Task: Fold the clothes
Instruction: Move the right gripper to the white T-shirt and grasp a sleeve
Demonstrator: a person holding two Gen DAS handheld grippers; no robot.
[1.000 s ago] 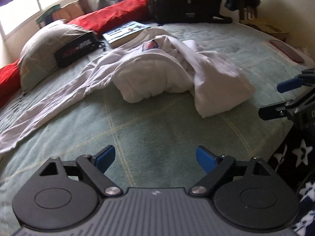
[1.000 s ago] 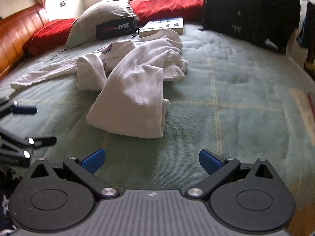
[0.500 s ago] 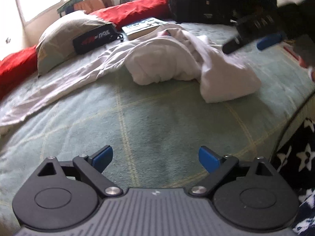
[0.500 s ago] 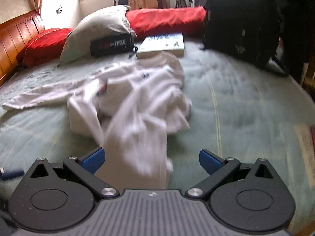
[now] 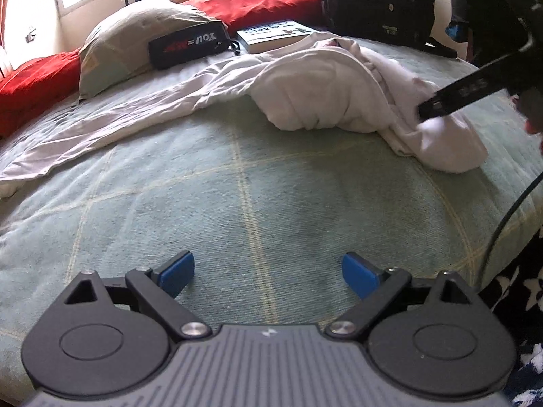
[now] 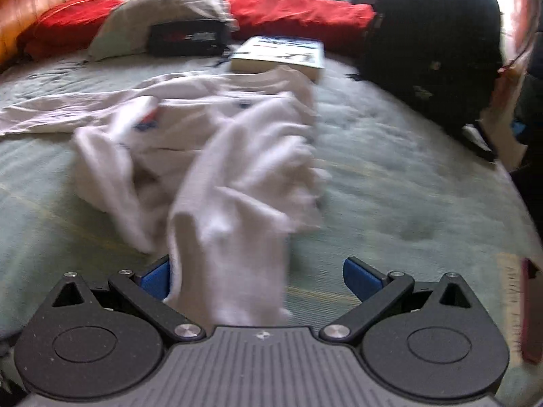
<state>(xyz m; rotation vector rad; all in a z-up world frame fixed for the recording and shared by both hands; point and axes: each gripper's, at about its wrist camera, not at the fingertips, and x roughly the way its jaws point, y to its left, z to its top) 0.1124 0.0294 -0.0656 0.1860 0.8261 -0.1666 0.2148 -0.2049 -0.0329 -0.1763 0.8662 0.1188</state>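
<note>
A crumpled white long-sleeved garment [image 5: 322,91] lies on the green checked blanket [image 5: 258,183], one sleeve [image 5: 101,129] stretched out to the left. My left gripper [image 5: 268,271] is open low over bare blanket, well short of the garment. My right gripper [image 6: 258,274] is open at the garment's [image 6: 237,169] near end, and that cloth runs between its blue fingertips. In the left wrist view, one of the right gripper's dark fingers [image 5: 454,96] touches the garment's right-hand fold. The right wrist view is blurred by motion.
At the head of the bed are a grey pillow [image 5: 129,44], red pillows [image 5: 271,3], a black pouch [image 5: 188,45], a book [image 5: 275,34] and a black backpack [image 5: 380,0]. Star-patterned dark cloth [image 5: 529,288] hangs at the bed's right edge. A cable [image 5: 502,224] crosses there.
My right gripper has moved from the bed's near edge forward onto the garment's near end, staying open. My left gripper has edged slightly towards the garment, still open.
</note>
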